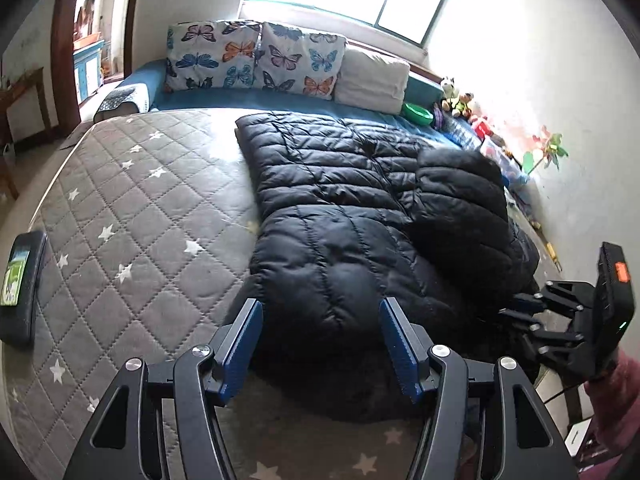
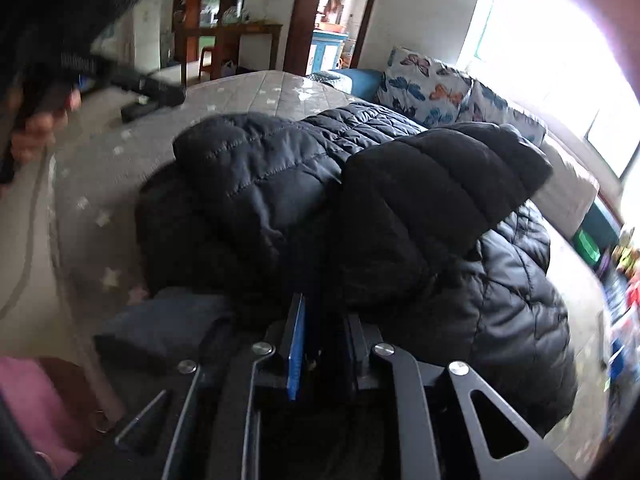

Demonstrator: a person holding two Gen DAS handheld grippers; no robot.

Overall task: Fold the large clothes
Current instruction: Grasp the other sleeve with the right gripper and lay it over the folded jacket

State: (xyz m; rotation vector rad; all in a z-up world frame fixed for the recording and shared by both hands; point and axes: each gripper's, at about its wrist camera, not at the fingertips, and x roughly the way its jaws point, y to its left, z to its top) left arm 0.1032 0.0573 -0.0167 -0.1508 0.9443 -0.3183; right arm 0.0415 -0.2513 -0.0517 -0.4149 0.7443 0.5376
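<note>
A large black puffer jacket (image 1: 340,200) lies on the grey star-quilted mattress (image 1: 140,208), one sleeve (image 1: 460,200) folded over its right side. My left gripper (image 1: 320,320) is open and empty, its blue pads just above the jacket's near edge. My right gripper (image 1: 520,308) is at the jacket's right edge. In the right wrist view it (image 2: 320,320) is shut on the jacket (image 2: 280,184) near the folded sleeve (image 2: 440,200). The left gripper (image 2: 132,80) shows blurred at the upper left.
Butterfly pillows (image 1: 256,56) and a white pillow (image 1: 372,76) line the far side on a blue sheet. Toys (image 1: 460,100) and a green bowl (image 1: 418,114) lie along the right wall. A phone (image 1: 20,280) lies at the mattress's left edge. A doorway (image 2: 336,16) and wooden table (image 2: 240,36) stand beyond.
</note>
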